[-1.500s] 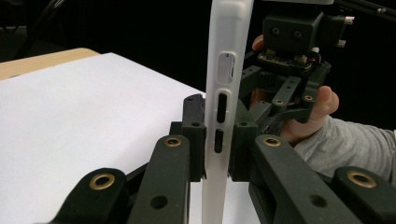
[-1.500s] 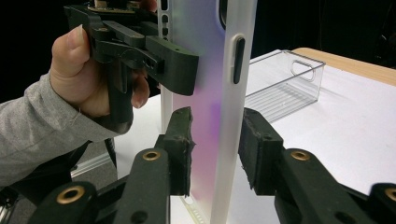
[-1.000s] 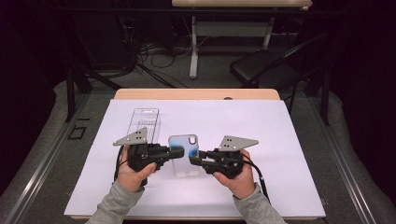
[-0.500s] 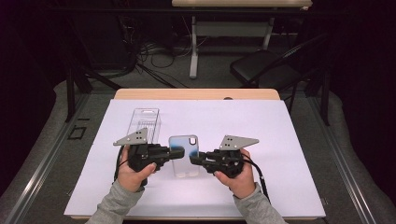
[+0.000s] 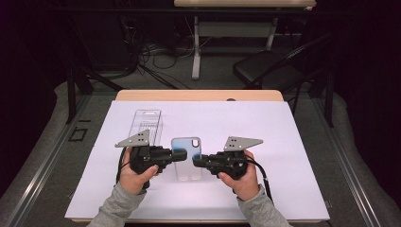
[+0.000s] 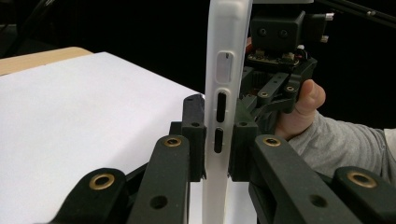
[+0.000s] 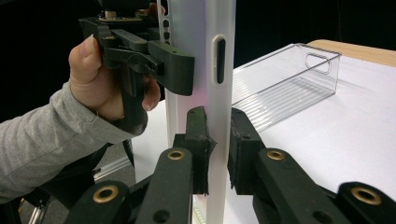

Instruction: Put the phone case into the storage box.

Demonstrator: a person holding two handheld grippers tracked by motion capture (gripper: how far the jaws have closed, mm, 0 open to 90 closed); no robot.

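Closed further on right: right gripper point(image 5: 195, 161) and left gripper point(image 5: 173, 155) both clamping phone case point(image 5: 186, 158) edges, long axis crosswise between them.

no readable text, labels, brands or numbers anywhere

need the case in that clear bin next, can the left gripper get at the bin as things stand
Probably not yet: the left gripper is shut on the phone case, as is the right gripper. The clear bin lies close beyond it, path unobstructed.
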